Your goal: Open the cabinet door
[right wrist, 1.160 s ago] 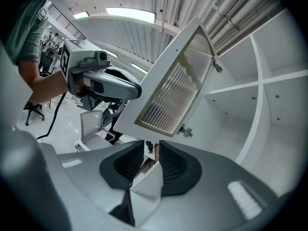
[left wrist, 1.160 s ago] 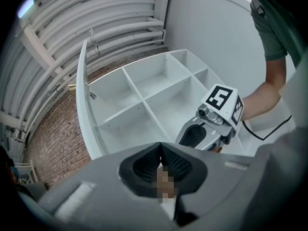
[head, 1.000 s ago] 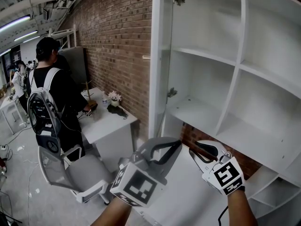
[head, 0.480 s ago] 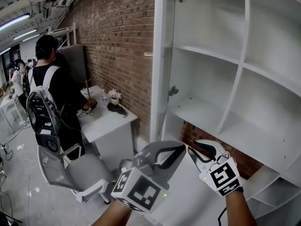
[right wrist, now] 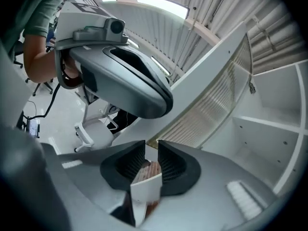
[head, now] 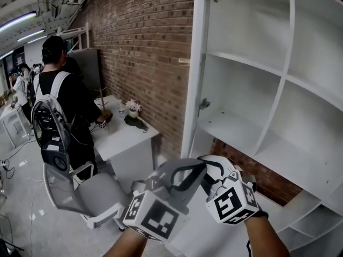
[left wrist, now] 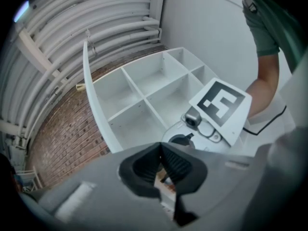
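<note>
Since a second ago the right gripper point(right wrist: 151, 150) has swung left across the head view and now sits just beside the left gripper point(left wrist: 161, 147), and the open door's edge lies further right in the head view. The right gripper's jaws stand a narrow gap apart, their ribbed pads parallel. Only a strip of brick and a pale surface show in that gap, and no contact with the pads can be made out. The left gripper's jaws meet at their tips, closed on nothing. Both tools are held low and near, pointing up and away. Their marker cubes, the left cube point(head: 153, 217) and the right cube point(head: 231, 202), face the wearer. A bare left forearm point(head: 131, 243) and right forearm point(head: 266, 237) rise from the bottom edge. Just beyond the tips stands the white cabinet door point(head: 194, 68), swung fully open and seen edge-on. To its right are the cabinet's bare white shelves point(head: 252, 138). The brick wall point(head: 139, 42) runs away on the left. Further left are a white desk point(head: 126, 139) and a grey office chair point(head: 88, 193). A person wearing a backpack point(head: 59, 103) stands there with their back turned.
</note>
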`<state>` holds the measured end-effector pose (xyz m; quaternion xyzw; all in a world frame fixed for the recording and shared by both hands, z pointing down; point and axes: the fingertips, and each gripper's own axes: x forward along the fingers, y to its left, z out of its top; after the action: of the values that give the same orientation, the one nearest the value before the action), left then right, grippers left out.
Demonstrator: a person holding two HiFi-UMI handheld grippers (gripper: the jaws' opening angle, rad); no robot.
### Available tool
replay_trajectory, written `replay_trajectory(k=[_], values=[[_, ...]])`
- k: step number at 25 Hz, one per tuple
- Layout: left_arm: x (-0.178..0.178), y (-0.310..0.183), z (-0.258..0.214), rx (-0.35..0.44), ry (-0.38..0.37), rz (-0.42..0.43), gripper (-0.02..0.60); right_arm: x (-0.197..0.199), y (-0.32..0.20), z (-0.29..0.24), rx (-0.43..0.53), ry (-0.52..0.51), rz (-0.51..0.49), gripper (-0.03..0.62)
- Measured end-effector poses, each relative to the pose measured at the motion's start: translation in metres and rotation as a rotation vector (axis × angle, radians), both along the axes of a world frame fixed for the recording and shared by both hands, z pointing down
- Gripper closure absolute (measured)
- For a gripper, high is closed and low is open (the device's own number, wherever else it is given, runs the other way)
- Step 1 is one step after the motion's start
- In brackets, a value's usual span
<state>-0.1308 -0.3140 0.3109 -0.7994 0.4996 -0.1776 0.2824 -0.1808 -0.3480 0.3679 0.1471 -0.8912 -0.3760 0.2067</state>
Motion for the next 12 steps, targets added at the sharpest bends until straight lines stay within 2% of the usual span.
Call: replay_trajectory(k=[12], values=[[-0.044, 0.009, -0.004, 0.022, 0.016, -0.033, 0.58, -0.036, 0.005, 0.002, -0.043, -0.021, -0.022, 0.505]])
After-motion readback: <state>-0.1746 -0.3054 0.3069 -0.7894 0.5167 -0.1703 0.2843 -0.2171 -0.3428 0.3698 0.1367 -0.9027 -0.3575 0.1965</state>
